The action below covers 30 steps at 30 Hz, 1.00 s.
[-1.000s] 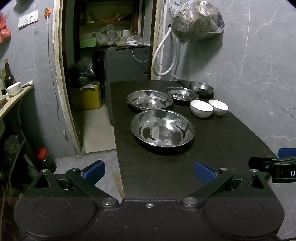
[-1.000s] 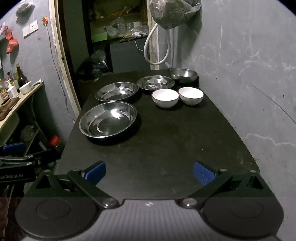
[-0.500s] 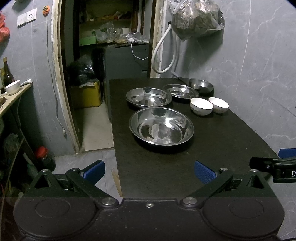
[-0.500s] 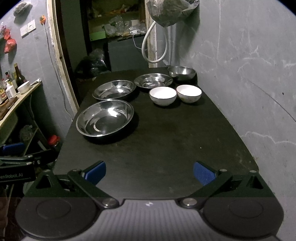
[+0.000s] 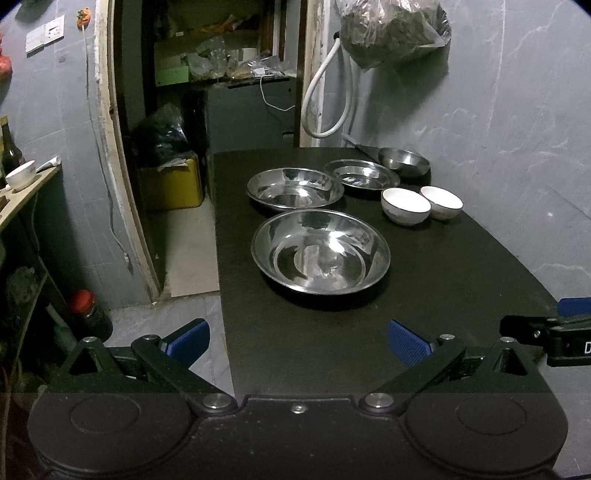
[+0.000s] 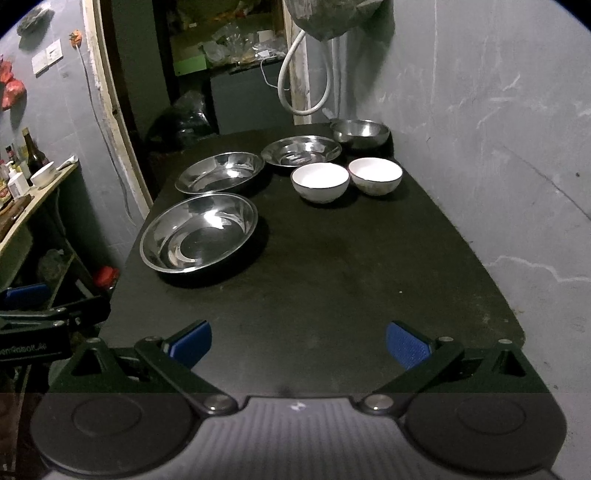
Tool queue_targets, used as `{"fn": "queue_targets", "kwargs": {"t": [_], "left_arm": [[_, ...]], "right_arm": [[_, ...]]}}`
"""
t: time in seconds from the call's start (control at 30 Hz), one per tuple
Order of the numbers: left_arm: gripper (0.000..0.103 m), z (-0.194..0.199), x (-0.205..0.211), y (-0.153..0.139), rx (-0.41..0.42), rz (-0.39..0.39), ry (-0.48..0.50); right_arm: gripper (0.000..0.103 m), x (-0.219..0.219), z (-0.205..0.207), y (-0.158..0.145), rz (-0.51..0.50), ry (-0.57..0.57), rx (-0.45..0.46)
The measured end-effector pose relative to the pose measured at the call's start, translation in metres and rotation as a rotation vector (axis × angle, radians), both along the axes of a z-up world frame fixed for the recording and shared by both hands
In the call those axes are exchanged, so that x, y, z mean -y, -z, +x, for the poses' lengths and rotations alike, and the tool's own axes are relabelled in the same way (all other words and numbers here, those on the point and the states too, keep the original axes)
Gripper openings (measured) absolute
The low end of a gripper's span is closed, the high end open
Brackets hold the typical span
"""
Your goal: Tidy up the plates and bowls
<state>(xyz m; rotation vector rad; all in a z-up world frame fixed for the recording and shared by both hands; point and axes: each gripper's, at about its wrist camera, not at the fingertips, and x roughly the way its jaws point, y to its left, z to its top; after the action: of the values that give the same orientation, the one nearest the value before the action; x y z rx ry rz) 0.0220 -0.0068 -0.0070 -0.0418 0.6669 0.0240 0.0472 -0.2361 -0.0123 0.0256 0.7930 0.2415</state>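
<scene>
On the black table (image 5: 424,295) stand a large steel plate (image 5: 320,251), a second steel plate (image 5: 294,188) behind it, a smaller steel plate (image 5: 362,173), a steel bowl (image 5: 403,159) at the far corner and two white bowls (image 5: 405,205) (image 5: 441,201). The same dishes show in the right wrist view: large plate (image 6: 199,232), white bowls (image 6: 320,181) (image 6: 375,175). My left gripper (image 5: 297,338) is open and empty over the table's near left edge. My right gripper (image 6: 298,339) is open and empty at the near edge.
A grey wall (image 6: 498,147) runs along the table's right side. An open doorway (image 5: 173,147) with a yellow box (image 5: 171,182) lies left of the table. A wooden shelf (image 5: 22,192) with a cup and bottles stands at far left. A bag (image 5: 391,29) hangs above.
Both grippers have moved slightly forward toward the dishes and the views have shifted a little. The dishes have not moved. Both grippers stay open.
</scene>
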Motion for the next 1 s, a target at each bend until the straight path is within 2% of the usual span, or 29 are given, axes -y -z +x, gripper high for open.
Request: {"fn": "queue_targets", "kwargs": {"t": [0.3,0.57,0.73,0.9,1.0], "left_arm": [[0.102,0.048,-0.007,-0.012,0.018,0.013,-0.047],[0.102,0.112,-0.03,-0.021,-0.056,-0.04,-0.192],[0.102,0.145,-0.043,-0.031,-0.078,-0.002,-0.254],[0.102,0.184,-0.063,-0.036,-0.092,0.014,-0.252],[0.102,0.216,-0.078,-0.031,-0.115,-0.008,-0.212]], "right_arm": [[0.103,0.006,0.054,-0.007,0.039,-0.029,0.029],[0.103,0.006,0.12,-0.008,0.084,-0.101,0.022],[0.103,-0.004,0.157,-0.009,0.116,-0.163,0.029],[0.103,-0.023,0.191,-0.013,0.142,-0.196,0.026],[0.103,-0.041,0.21,-0.014,0.107,-0.184,0.033]]}}
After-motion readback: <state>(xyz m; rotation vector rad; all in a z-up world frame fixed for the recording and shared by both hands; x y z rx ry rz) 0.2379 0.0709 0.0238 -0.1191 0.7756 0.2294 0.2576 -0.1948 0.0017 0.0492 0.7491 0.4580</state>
